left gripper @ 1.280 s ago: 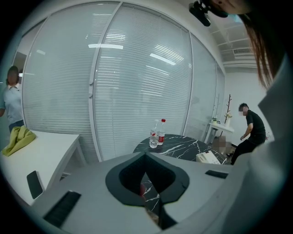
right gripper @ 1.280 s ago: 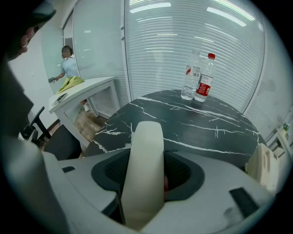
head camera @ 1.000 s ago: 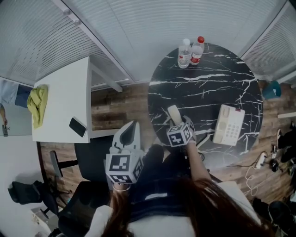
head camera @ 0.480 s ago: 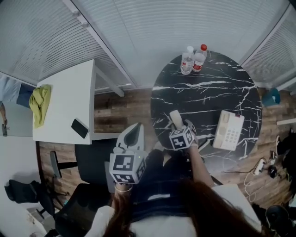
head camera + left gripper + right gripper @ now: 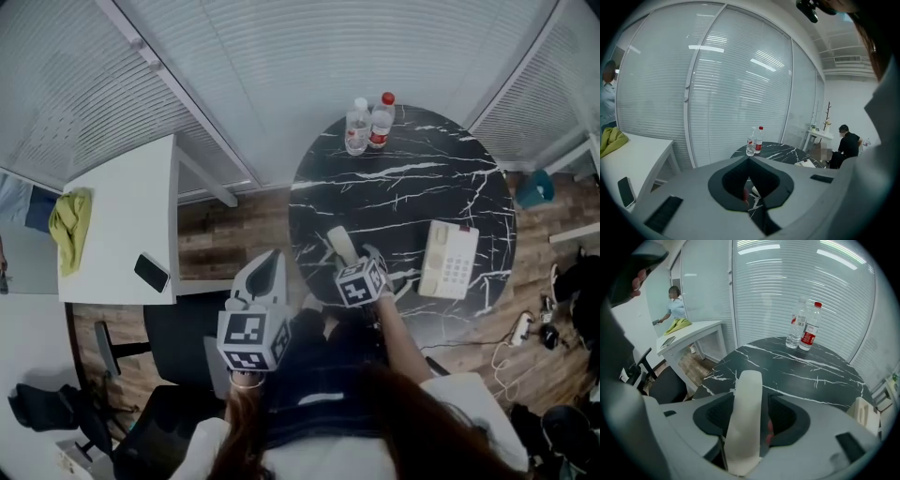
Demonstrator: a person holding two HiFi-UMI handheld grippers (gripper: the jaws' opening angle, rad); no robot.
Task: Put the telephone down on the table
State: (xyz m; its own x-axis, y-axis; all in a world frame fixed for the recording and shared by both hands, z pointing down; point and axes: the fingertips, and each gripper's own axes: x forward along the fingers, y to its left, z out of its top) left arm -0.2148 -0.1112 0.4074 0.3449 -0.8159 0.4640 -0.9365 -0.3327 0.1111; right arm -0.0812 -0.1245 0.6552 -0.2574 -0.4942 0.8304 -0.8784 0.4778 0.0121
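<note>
The cream telephone handset (image 5: 744, 418) is pinched between the right gripper's (image 5: 349, 264) jaws, over the near edge of the round black marble table (image 5: 412, 192). The telephone base (image 5: 448, 260) lies on the table to the right, apart from the handset. The left gripper (image 5: 262, 279) hangs beside the table, its jaws pressed together on nothing. Two water bottles (image 5: 357, 127) stand at the far edge.

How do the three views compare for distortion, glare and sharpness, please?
Head view: dim, bluish, blind slats bowed by the wide lens, the table sharp. Left gripper view: strong fisheye with black corners, bright streaks of reflected light on the glass wall. Right gripper view: same black corners, the handset close to the lens and soft, the bottles crisp.
</note>
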